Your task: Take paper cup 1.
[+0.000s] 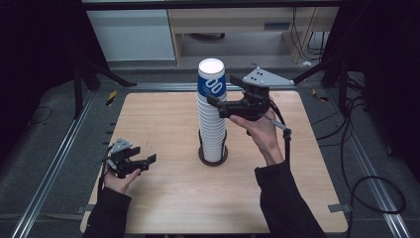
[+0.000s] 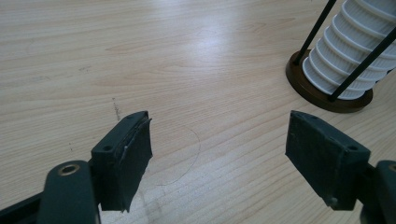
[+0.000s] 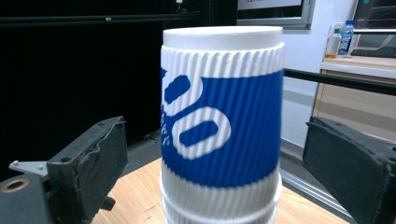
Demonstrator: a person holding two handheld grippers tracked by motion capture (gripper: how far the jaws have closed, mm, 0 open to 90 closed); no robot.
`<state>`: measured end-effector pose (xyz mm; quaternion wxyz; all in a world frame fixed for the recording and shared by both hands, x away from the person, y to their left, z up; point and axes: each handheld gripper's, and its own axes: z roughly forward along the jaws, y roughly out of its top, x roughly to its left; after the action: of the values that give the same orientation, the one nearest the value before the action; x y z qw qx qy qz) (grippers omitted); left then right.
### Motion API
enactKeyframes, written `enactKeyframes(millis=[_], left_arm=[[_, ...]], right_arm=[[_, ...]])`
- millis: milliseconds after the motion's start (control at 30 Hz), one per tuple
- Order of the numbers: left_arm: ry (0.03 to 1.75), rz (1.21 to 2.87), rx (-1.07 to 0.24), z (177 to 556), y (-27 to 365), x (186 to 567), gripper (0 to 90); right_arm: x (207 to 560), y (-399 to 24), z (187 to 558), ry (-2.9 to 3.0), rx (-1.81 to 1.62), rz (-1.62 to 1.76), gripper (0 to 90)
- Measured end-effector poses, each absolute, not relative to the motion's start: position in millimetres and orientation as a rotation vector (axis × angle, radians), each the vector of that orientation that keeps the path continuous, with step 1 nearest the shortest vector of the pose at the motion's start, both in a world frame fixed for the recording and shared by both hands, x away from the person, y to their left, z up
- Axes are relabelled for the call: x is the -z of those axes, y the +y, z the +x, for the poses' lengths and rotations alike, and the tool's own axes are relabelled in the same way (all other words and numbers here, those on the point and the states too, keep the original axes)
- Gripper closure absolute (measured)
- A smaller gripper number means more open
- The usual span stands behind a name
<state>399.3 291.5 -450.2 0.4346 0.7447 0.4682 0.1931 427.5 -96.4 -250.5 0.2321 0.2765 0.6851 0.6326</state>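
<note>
Right now the right tool sits level with the top of a tall stack of white ribbed paper cups, which stands upside down in a dark round holder with thin black upright rods near the middle of the light wooden tabletop. The topmost cup, white with a blue printed band, lies between the right tool's black pads in the right gripper view, with a clear gap on each side, so the jaws stand wide around it and nothing is gripped yet. The left tool waits low near the tabletop's front left corner, its jaws parted and empty over bare wood; in the left gripper view the holder's base and the lowest cups lie off to the far right. By my judgement the work of lifting the blue-banded cup off the stack is only at its approach: the tool is lined up, but closing on the cup, pulling it free and setting it down all remain. No loose cup lies anywhere on the tabletop.
</note>
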Motion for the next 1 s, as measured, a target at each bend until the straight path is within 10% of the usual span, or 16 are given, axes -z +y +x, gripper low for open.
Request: enactKeyframes(millis=[1000], left_arm=[[1.17, 1.888, -0.481, 401, 288, 453, 21.6]], right_arm=[[254, -68, 459, 1.925, -1.68, 0.779, 16.4]])
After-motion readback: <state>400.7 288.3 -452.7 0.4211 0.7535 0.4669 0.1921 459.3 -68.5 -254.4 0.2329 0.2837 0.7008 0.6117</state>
